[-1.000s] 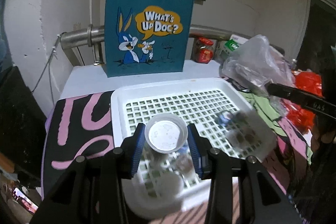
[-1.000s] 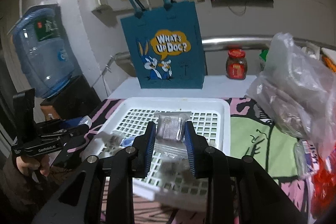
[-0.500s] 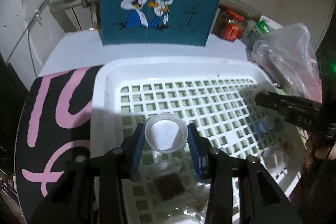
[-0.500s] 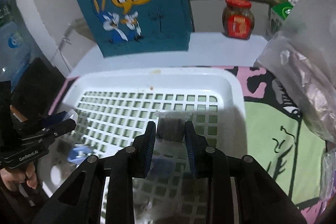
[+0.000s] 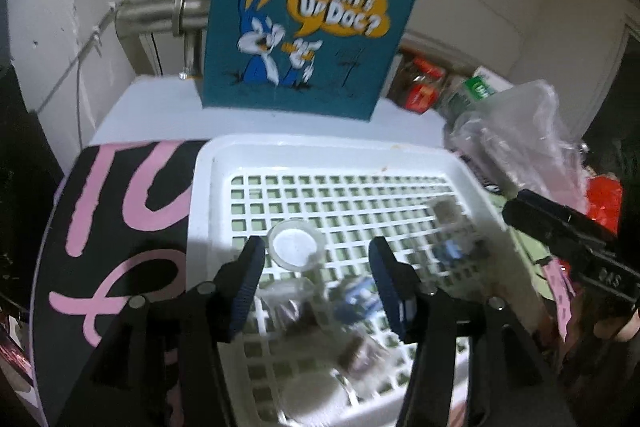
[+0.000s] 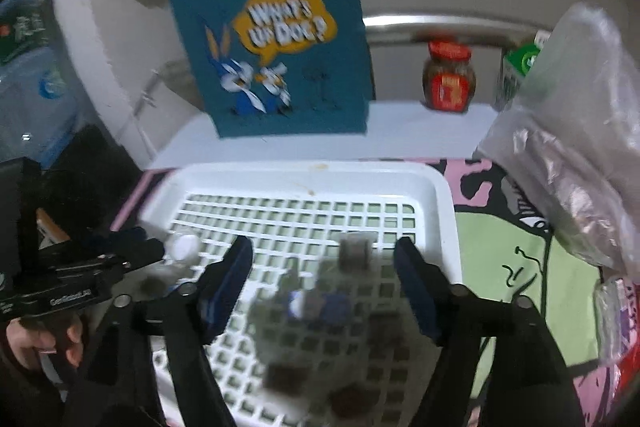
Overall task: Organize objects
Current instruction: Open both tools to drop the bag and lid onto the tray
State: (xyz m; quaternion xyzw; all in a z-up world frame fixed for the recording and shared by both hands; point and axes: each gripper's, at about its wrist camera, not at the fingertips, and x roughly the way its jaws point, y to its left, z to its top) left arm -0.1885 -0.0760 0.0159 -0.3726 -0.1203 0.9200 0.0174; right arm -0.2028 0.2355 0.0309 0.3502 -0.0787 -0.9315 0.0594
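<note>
1. over the white basket (image 5: 200, 187), the left hand-held gripper (image 5: 316, 267) is wide, holding nothing.
2. only the left view shows the small round cup (image 5: 295, 245) clearly, mouth up, lying between its fingers.
3. the right hand-held gripper (image 6: 322, 267) is wide too, with a small packet (image 6: 354, 251) in the basket between them.
4. only the right view shows the red-lidded jar (image 6: 449, 77) sharply.

tray (image 5: 208, 187): glossy white plastic | tote bag (image 5: 304, 7): matt felt | pipe (image 5: 156, 15): brushed metal

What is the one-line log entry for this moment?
left gripper: open | right gripper: open | cup, packet: in basket
</note>
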